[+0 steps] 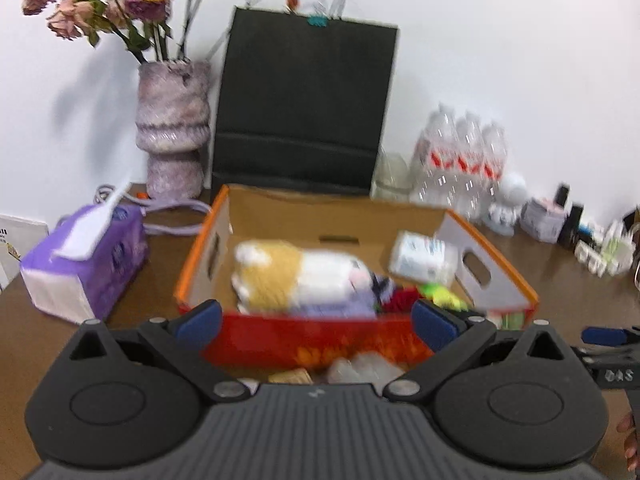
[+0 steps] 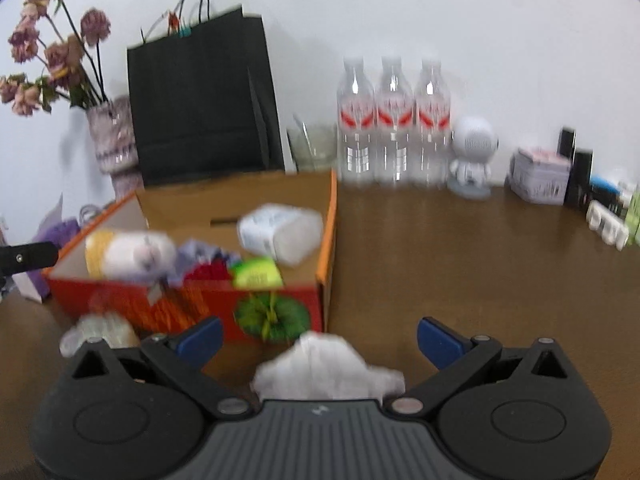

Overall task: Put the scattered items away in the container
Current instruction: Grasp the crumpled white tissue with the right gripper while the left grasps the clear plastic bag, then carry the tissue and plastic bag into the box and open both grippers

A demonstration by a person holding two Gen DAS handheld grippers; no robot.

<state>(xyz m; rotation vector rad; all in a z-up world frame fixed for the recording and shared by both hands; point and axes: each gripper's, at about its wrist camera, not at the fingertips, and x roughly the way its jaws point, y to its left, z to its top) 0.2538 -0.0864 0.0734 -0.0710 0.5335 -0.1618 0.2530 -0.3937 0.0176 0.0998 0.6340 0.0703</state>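
Observation:
An orange cardboard box (image 1: 200, 248) (image 2: 326, 240) stands on the brown table. It holds a yellow and white plush toy (image 1: 296, 276) (image 2: 128, 256), a white bottle (image 1: 424, 258) (image 2: 280, 232), a green packet (image 2: 256, 272) and red and purple items. My left gripper (image 1: 316, 324) is open and empty in front of the box's near wall. My right gripper (image 2: 320, 340) is open, with a crumpled white tissue (image 2: 324, 368) on the table between its fingers. A clear wrapped item (image 1: 364, 366) (image 2: 100, 332) and a small tan item (image 1: 292, 376) lie before the box.
A black paper bag (image 1: 304, 108) (image 2: 200, 96) and a vase of dried flowers (image 1: 172, 128) stand behind the box. A purple tissue pack (image 1: 84, 260) lies left. Three water bottles (image 2: 394, 120), a glass (image 2: 314, 146), a white figurine (image 2: 474, 156) and small boxes (image 2: 540, 176) line the wall.

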